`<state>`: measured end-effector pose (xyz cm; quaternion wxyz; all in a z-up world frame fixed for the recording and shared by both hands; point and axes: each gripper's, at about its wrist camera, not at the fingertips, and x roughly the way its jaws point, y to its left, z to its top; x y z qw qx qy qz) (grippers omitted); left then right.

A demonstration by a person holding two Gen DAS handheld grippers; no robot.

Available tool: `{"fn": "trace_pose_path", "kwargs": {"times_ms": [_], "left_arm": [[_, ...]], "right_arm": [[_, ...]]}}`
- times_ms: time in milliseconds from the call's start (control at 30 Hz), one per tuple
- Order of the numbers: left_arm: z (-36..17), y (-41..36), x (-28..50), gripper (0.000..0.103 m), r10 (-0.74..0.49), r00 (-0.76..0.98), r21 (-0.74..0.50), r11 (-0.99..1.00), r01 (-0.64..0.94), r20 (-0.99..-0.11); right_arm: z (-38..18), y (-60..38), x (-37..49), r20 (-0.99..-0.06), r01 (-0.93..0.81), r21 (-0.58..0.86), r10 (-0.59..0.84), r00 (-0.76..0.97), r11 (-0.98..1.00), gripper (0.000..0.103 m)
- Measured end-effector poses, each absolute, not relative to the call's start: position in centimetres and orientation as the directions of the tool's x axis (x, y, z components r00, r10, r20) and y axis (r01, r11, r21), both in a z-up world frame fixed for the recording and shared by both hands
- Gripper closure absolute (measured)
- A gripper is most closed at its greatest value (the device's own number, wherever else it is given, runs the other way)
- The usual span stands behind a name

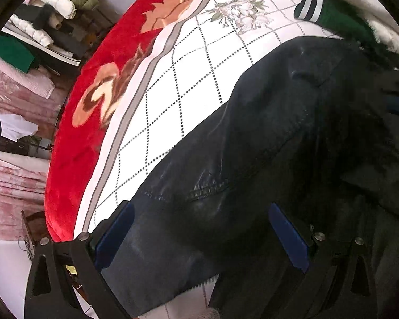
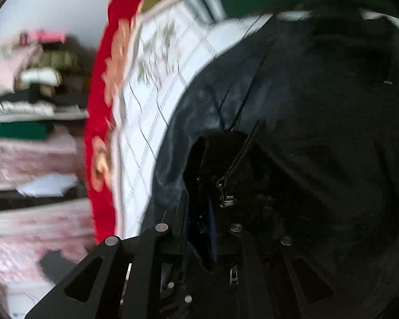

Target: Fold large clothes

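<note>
A large black leather jacket (image 1: pixel 266 138) lies on a white quilted bedspread (image 1: pixel 194 58). My left gripper (image 1: pixel 199 228) is open, its blue pads on either side of the jacket's lower part, just above it. In the right wrist view, which is motion-blurred, the same jacket (image 2: pixel 292 106) fills the right side. My right gripper (image 2: pixel 207 212) is shut on a fold of the jacket near its zipper pull (image 2: pixel 226 199), with dark cloth bunched between the pads.
A red floral blanket (image 1: pixel 93 85) edges the bed on the left. A green garment with a striped cuff (image 1: pixel 314 5) lies at the far right. Stacks of clothes and pink bedding (image 1: pixel 18 85) stand beyond the bed on the left.
</note>
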<state>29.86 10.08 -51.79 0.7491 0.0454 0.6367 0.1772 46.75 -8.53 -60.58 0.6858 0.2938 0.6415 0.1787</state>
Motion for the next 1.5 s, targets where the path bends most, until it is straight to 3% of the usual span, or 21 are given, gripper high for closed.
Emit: {"fn": "trace_pose_path", "kwargs": {"times_ms": [67, 133, 267, 367, 467, 633, 733, 1000, 1267, 1367, 1500], "left_arm": [[-50.6, 9.7, 29.5, 0.0, 0.294, 0.139, 0.262, 0.942, -0.208, -0.946], [-49.6, 8.8, 29.5, 0.0, 0.265, 0.156, 0.233, 0.953, -0.196, -0.952], [-49.9, 5.1, 31.2, 0.0, 0.248, 0.19, 0.221, 0.963, -0.152, -0.95], [-51.3, 2.5, 33.4, 0.0, 0.289, 0.227, 0.264, 0.955, -0.134, -0.93], [-53.4, 0.6, 35.6, 0.0, 0.338, 0.241, 0.316, 0.94, -0.125, -0.91], [-57.4, -0.4, 36.5, 0.0, 0.344, 0.131, 0.324, 0.933, -0.155, -0.93], [-57.3, 0.0, 36.2, 0.0, 0.337, 0.12, 0.309, 0.928, -0.208, -0.934], [-51.9, 5.8, 28.9, 0.0, 0.213, 0.087, 0.147, 0.868, -0.475, -0.973], [-52.6, 18.5, 11.3, 0.0, -0.017, 0.072, -0.073, 0.401, -0.913, -0.997], [-55.4, 21.8, 5.7, 0.002, -0.096, 0.171, -0.185, 0.156, -0.97, -0.98], [-58.4, 24.7, 1.2, 0.003, -0.098, 0.301, -0.296, -0.067, -0.953, -0.948]], "right_arm": [[-58.5, -11.9, 45.3, -0.791, 0.164, 0.611, 0.588, 0.168, 0.775, 0.06], [-56.8, -16.6, 42.1, -0.847, 0.24, 0.53, 0.493, 0.2, 0.814, 0.047], [-57.7, -24.7, 35.9, -0.981, 0.381, 0.192, 0.167, 0.096, 0.904, 0.047], [-61.7, -28.4, 33.3, -0.994, 0.419, 0.094, 0.108, -0.009, 0.903, 0.047], [-65.2, -28.5, 33.3, -0.995, 0.344, 0.041, 0.068, -0.069, 0.938, 0.048], [-66.4, -29.3, 33.3, -0.995, 0.37, -0.096, -0.095, -0.02, 0.924, 0.048], [-67.2, -30.0, 32.6, -0.997, 0.409, -0.075, -0.055, -0.061, 0.909, 0.048], [-62.2, -23.1, 30.4, -0.999, 0.224, -0.038, -0.029, -0.04, 0.974, 0.045], [-62.9, -13.0, 28.5, -0.988, 0.029, 0.123, 0.125, -0.086, 0.992, 0.044], [-64.0, -9.1, 28.8, -0.982, -0.007, 0.157, 0.155, -0.104, 0.988, 0.044], [-65.8, -6.3, 30.4, -0.98, -0.052, 0.169, 0.162, -0.119, 0.984, 0.044]]}}
